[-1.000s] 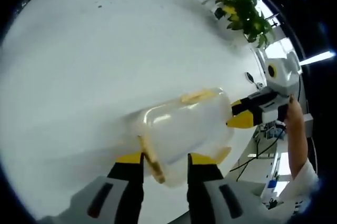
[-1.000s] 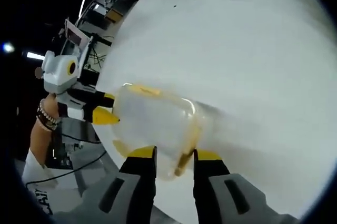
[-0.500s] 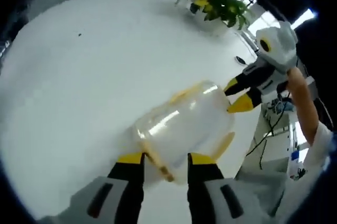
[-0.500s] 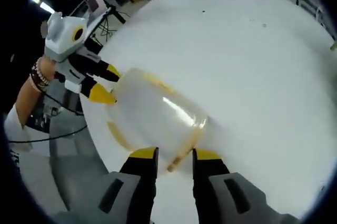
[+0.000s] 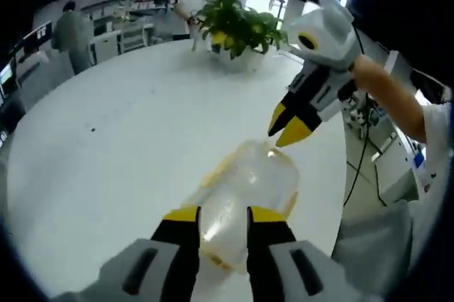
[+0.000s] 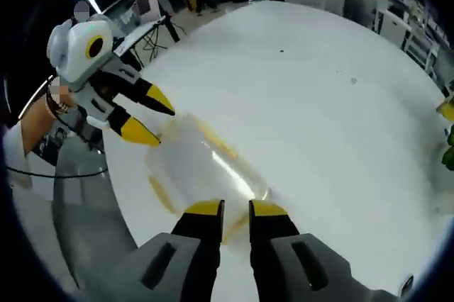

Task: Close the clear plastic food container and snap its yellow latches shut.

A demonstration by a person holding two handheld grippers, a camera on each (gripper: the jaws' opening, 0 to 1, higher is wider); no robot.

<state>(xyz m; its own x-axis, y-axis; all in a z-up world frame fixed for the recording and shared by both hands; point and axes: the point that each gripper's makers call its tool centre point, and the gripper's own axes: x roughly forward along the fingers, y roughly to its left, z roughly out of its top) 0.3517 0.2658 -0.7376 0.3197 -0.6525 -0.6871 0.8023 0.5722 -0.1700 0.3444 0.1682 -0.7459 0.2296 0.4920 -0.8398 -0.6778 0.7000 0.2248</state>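
Note:
The clear plastic food container lies on the white round table, with a yellow latch along its side. My left gripper is open, its jaws straddling the container's near end. My right gripper hovers just past the far end, tips slightly apart. In the right gripper view the container lies ahead of my right gripper, whose jaws stand close together with a narrow gap. The left gripper is spread open there, its lower tip at the container's corner.
A potted green plant stands at the table's far side. People and desks are beyond it. The container lies close to the table edge, with floor and cables below. A person's forearm holds the right gripper.
Both cameras have tilted up, bringing the room into view. The right gripper's jaws have narrowed. The right gripper now sits higher, off the container's end. The container lies about where it was.

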